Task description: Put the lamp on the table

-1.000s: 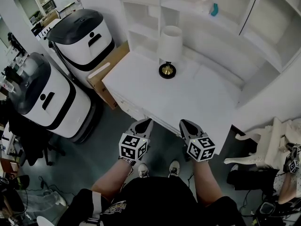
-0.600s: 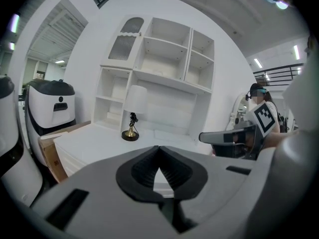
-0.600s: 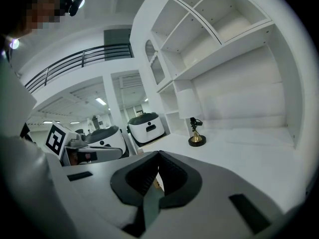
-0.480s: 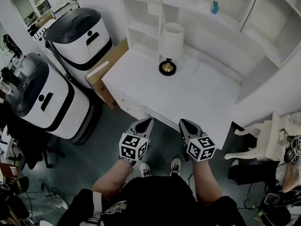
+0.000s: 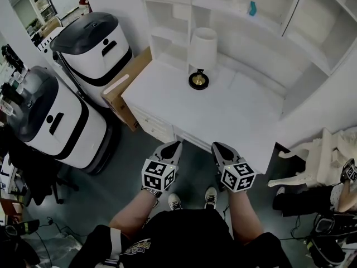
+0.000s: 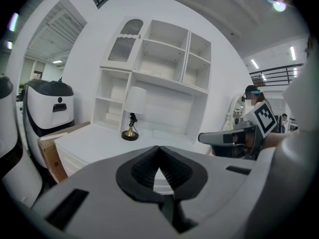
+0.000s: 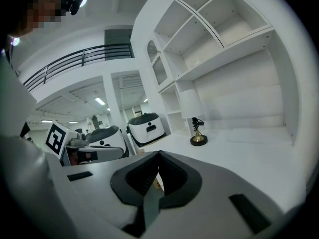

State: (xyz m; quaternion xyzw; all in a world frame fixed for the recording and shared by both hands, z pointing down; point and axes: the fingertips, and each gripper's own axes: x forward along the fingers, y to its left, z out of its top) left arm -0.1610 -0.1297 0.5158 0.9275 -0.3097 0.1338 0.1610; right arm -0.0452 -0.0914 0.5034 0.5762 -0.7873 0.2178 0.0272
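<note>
The lamp (image 5: 201, 52), with a white shade and a black-and-brass base, stands upright at the back of the white table (image 5: 223, 119). It also shows in the left gripper view as the lamp (image 6: 132, 114) and in the right gripper view as the lamp (image 7: 195, 117). My left gripper (image 5: 174, 145) and right gripper (image 5: 216, 147) hover side by side just off the table's front edge, well short of the lamp. Both are shut and hold nothing. The left gripper (image 6: 159, 149) and right gripper (image 7: 158, 154) point toward the table.
Two white-and-black machines (image 5: 96, 42) (image 5: 53, 121) stand left of the table, with a cardboard box (image 5: 127, 84) between them and it. A white shelf unit (image 5: 245, 21) rises behind the table. A white chair (image 5: 312, 169) stands at the right.
The view has drifted slightly. Both grippers stay shut, side by side at the table's front edge. The lamp has not moved.
</note>
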